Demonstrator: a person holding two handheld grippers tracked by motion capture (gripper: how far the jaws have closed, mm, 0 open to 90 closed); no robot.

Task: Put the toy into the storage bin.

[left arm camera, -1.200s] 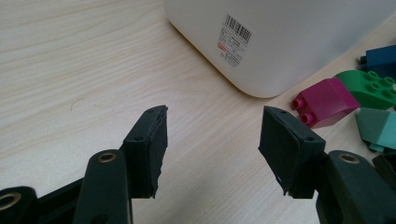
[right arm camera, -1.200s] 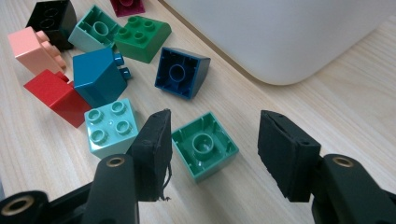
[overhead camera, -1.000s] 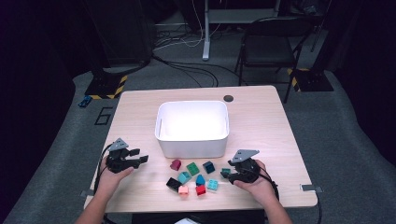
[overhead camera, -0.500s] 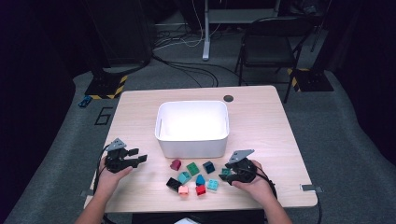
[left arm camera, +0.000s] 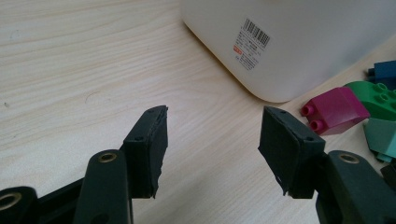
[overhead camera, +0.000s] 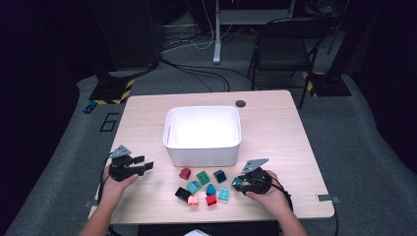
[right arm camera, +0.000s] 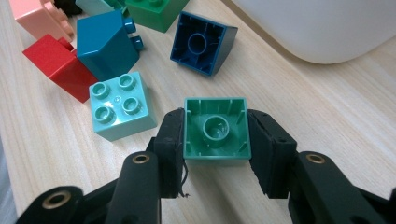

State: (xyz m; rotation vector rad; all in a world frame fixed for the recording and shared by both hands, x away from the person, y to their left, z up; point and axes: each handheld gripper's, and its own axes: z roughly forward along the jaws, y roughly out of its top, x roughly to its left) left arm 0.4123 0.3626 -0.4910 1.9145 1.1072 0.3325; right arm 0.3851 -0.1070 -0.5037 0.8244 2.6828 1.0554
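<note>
My right gripper (right arm camera: 215,140) clamps a green brick (right arm camera: 216,129) just above the table; that view shows its hollow underside. My left gripper (left arm camera: 212,144) gapes wide and empty near the smooth white bin (left arm camera: 299,37), beside its barcode sticker.

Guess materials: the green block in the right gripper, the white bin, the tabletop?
Green block: looks like moulded plastic, slight gloss, hollow ribbed underside with a centre tube. White bin: probably plastic, smooth, rounded corners, barcode sticker. Tabletop: pale wood-grain surface, matte; solid wood or laminate, can't tell.
</note>
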